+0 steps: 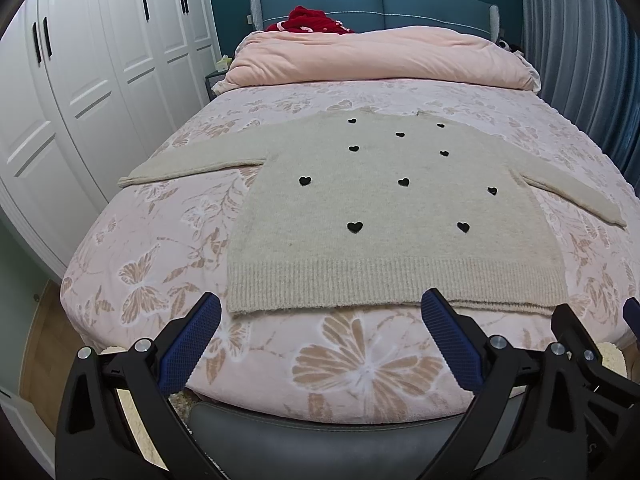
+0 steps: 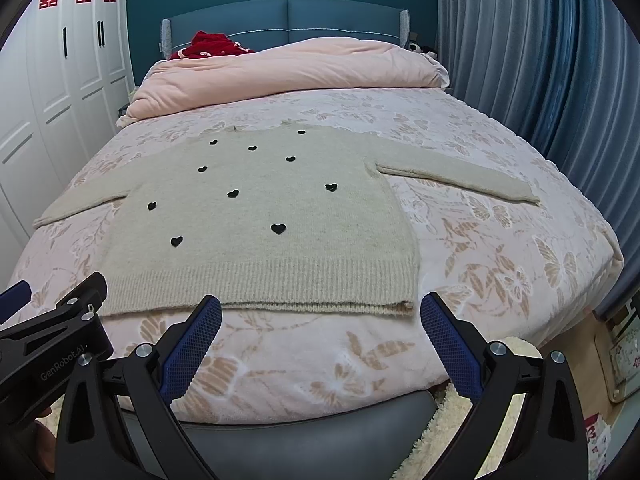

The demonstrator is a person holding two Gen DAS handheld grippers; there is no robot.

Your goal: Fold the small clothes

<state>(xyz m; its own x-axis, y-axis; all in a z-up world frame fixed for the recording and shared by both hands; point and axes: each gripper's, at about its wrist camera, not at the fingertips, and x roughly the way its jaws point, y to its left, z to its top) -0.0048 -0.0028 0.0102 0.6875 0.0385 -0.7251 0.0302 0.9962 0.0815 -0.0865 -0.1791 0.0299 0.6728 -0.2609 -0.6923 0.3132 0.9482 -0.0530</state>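
A beige knit sweater (image 1: 384,208) with small black hearts lies flat and face up on the bed, sleeves spread out to both sides, ribbed hem toward me. It also shows in the right wrist view (image 2: 256,216). My left gripper (image 1: 320,312) is open and empty, hovering just short of the hem's left half. My right gripper (image 2: 320,312) is open and empty, just short of the hem's right corner. The left gripper's body shows at the lower left of the right wrist view (image 2: 60,328).
The bed (image 1: 360,364) has a pink butterfly-print cover. A folded pink duvet (image 1: 380,60) and a red garment (image 1: 312,20) lie at the headboard. White wardrobes (image 1: 80,80) stand left, blue curtains (image 2: 540,60) right. A grey footboard (image 2: 312,432) runs below the grippers.
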